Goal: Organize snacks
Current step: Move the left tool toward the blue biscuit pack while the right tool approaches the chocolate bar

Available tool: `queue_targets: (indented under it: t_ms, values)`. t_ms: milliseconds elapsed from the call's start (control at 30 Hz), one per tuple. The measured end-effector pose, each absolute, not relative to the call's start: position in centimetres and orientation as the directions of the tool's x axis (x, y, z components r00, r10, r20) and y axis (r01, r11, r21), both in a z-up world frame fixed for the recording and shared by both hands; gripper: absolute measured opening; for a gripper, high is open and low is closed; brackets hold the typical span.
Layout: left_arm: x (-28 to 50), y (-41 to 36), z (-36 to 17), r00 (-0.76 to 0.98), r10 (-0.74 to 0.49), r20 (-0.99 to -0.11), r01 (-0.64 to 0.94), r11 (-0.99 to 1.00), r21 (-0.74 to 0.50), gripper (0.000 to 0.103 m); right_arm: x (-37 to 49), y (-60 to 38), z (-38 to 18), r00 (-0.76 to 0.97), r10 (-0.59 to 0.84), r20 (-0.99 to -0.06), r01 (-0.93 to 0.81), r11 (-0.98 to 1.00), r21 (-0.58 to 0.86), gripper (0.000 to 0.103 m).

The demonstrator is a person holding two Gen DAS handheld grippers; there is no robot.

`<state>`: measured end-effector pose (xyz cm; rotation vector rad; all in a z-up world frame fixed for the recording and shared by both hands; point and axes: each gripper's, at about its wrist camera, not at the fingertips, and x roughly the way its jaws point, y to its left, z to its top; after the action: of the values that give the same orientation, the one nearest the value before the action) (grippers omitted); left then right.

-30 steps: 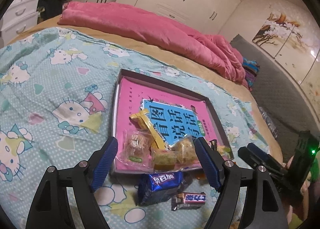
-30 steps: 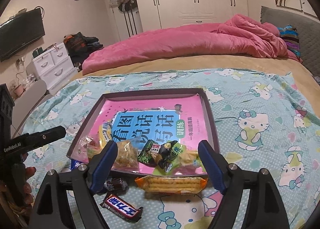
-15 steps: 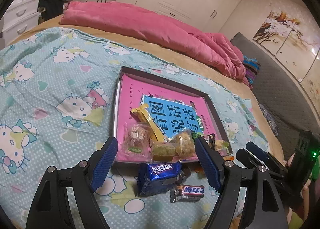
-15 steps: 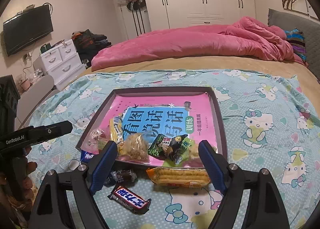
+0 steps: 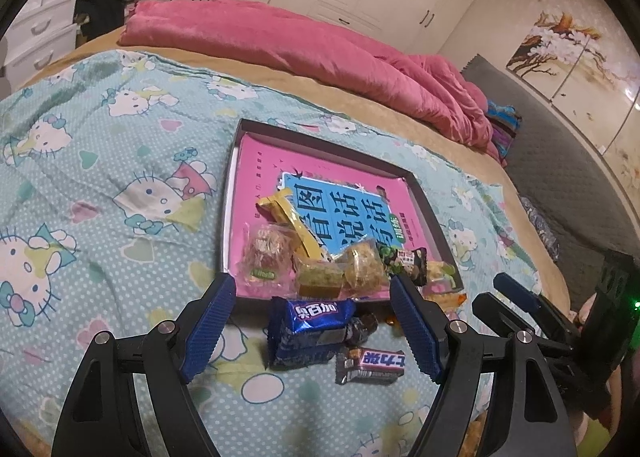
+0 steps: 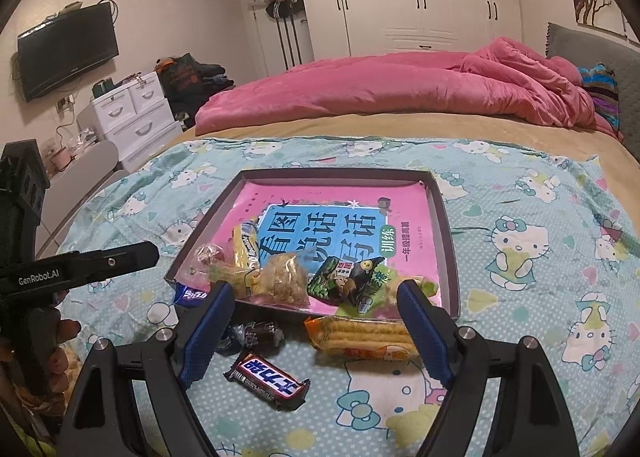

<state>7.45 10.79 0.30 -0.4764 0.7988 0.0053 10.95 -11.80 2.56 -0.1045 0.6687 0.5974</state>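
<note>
Blue-padded fingers (image 5: 208, 321) of left gripper (image 5: 312, 329) spread wide, empty, above blue wrapped snack (image 5: 310, 331) and chocolate bar (image 5: 370, 365) on bed (image 5: 100, 129). Right gripper (image 6: 316, 329) likewise agape over cracker pack (image 6: 360, 337). Other snacks heaped in tray (image 6: 446, 241), near edge.

A bed (image 6: 400, 129) with a tan sheet carries a rumpled pink duvet (image 6: 400, 93) and a Hello Kitty blanket (image 6: 540, 241). On the blanket lie a shallow tray (image 6: 450, 241), a blue wafer packet (image 5: 310, 327), a Snickers bar (image 6: 267, 376), a dark wrapped candy (image 6: 256, 334) and an orange cracker pack (image 6: 360, 337).
</note>
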Motion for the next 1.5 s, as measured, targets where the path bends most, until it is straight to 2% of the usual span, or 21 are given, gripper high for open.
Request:
queue_targets:
  t_ms: [867, 1167, 1500]
  values:
    - [5.8, 9.2, -0.2, 0.666, -0.138, -0.733, -0.210, 0.908, -0.362, 0.080, 8.6, -12.7, 2.2, 0.591, 0.513, -0.623, -0.598, 0.797, 0.089, 0.083]
    - [6.1, 8.2, -2.1, 0.626, -0.116, -0.771, -0.214, 0.926, -0.313, 0.080, 8.4, -12.5, 0.8, 0.559, 0.509, -0.655, -0.612, 0.786, 0.089, 0.083]
    - [6.7, 7.4, -3.7, 0.593, -0.144, -0.792, -0.195, 0.929, -0.314, 0.080, 8.4, -11.4, -1.1, 0.523, 0.497, -0.692, -0.641, 0.765, 0.065, 0.083]
